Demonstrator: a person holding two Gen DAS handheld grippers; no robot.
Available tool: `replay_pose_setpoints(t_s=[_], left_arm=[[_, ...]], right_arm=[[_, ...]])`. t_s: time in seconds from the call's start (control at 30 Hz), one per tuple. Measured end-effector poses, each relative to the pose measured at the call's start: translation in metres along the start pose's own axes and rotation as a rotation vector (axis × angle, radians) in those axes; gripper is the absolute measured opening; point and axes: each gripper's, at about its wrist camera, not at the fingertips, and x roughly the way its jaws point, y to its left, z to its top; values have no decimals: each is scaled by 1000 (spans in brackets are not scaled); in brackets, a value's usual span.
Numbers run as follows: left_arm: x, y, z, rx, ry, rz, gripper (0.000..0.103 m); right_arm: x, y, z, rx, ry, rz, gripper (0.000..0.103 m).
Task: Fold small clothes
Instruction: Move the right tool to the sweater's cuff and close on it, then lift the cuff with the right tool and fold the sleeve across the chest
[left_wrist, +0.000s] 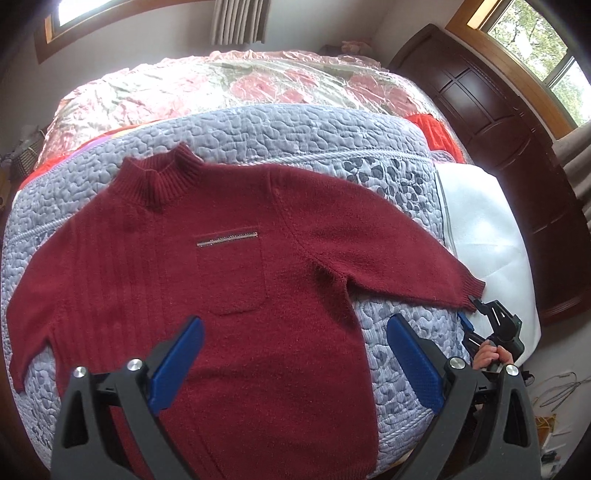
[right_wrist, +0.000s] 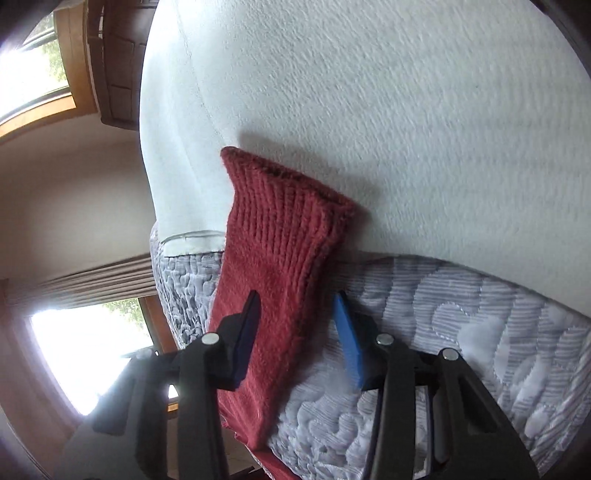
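Lying flat across the middle of the left wrist view is the dark red knitted sweater (left_wrist: 229, 280), ribbed high collar toward the upper left, a chest pocket (left_wrist: 231, 273) with a thin silvery trim strip in the centre of the frame. It rests on a lavender-grey quilted bedspread (left_wrist: 295, 136) with a pebble and leaf pattern. One sleeve runs off to the left edge of the frame, the other stretches out to the right, its ribbed cuff (left_wrist: 469, 291) ending at the right of centre, where the quilt meets a white textured sheet (left_wrist: 480, 229).

At the bottom of that view the left gripper (left_wrist: 295, 334) hangs over the sweater's lower body, its black arms and blue-padded fingers (left_wrist: 177, 365) spread wide, one over the knit and the other over the quilt beside the hem, nothing between them.

Over at the lower right of the same view, the right gripper (left_wrist: 476, 308) sits just beside the cuff, with the person's hand (left_wrist: 491, 356) wrapped around its handle.

From the right wrist view, the cuff (right_wrist: 284, 218) fills the centre, its ribbed end lying on the white sheet (right_wrist: 406, 92), the sleeve running down toward the bottom of the frame over the quilt (right_wrist: 461, 332). The right gripper (right_wrist: 297, 306) has its blue pads parted on either side of the sleeve; the left pad appears against the knit, the right one stands clear of it.

A dark wooden headboard (left_wrist: 491, 122) and windows (left_wrist: 554, 48) occupy the upper right.
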Motion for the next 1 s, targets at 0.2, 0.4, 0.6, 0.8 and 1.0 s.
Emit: replay_pose_setpoints(t_s=[0.2,0.4,0.6,0.8,1.0], left_arm=[[17,2,0,0,23,7,99],[23,15,-4,-33,35,6,99],[16,36,-6,-99,28,-42,99],[-5,56,-9,-159,0,-95,99],[-37,82,-13,-209,-47,-128,99]], right_arm=[[6,-4,6,12,-40,11,42],[13,3,1,-6,-60,-4,32],[2,21,-4,-75,-56,8,10],[-22,87,-18,-242,-79,11,10],[-44,182,-65,-514,-90,7,10]])
